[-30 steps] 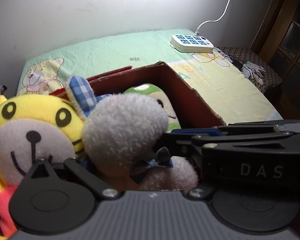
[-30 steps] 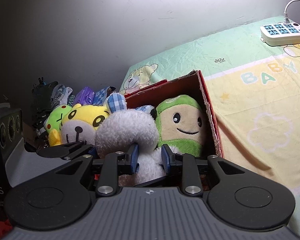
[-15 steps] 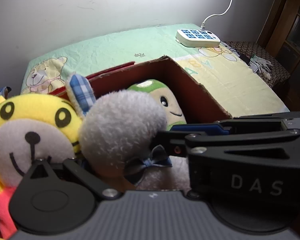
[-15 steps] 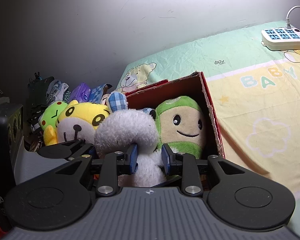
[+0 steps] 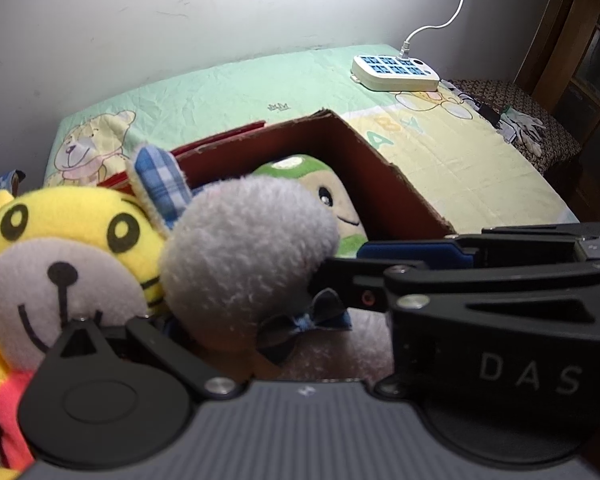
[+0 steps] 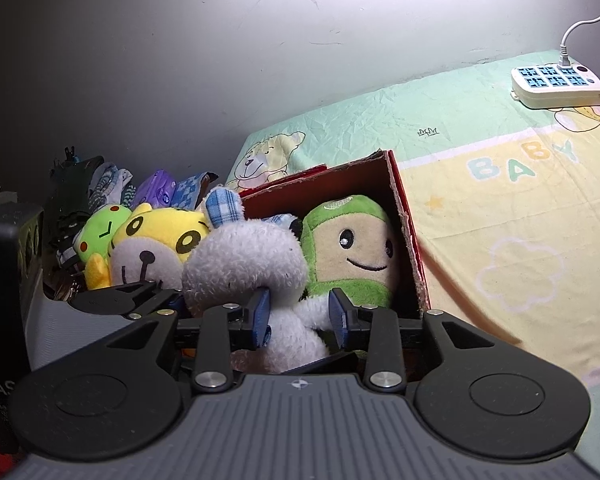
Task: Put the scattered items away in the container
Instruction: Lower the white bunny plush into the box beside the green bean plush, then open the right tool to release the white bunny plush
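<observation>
Left wrist view: the white plush (image 5: 248,256) sits in the red box (image 5: 384,184) on the bed (image 5: 460,168), beside the yellow tiger (image 5: 60,248). I cannot tell how the left tool's fingers stand.

Right wrist view: the right tool (image 6: 300,316) has just been spreading; its blue pads (image 6: 262,314) flank the plush's arm, the right pad clear of it.

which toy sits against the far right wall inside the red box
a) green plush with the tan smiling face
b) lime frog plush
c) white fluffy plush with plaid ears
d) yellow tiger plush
a: the green plush with the tan smiling face leans against the right wall of the red box, with the white fluffy plush to its left.
</observation>
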The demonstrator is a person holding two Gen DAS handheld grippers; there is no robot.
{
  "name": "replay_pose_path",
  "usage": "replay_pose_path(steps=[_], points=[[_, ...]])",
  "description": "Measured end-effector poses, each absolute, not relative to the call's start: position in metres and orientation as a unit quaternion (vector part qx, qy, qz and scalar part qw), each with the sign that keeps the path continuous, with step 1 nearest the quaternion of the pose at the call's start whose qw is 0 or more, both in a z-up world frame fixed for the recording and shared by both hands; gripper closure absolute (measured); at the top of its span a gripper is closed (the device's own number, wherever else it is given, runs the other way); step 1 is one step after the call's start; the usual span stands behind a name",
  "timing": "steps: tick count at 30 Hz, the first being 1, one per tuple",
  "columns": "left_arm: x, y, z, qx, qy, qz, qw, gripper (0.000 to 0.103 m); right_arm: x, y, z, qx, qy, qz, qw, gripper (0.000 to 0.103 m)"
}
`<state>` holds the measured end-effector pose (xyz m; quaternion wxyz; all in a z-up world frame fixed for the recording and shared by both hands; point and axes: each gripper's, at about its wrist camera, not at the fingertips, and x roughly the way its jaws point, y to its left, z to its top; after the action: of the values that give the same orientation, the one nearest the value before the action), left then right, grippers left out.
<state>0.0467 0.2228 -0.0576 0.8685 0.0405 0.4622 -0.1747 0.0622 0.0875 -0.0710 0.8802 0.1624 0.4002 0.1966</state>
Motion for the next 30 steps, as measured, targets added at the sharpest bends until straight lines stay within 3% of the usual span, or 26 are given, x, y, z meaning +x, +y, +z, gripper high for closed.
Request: replay_pose_path(steps=[30], points=[[0.015,0.229,-0.033,0.036,0.461,-0.101,0.881,0.001,0.035,0.083,-0.051,0.158,0.367,0.205,0.893,0.066]])
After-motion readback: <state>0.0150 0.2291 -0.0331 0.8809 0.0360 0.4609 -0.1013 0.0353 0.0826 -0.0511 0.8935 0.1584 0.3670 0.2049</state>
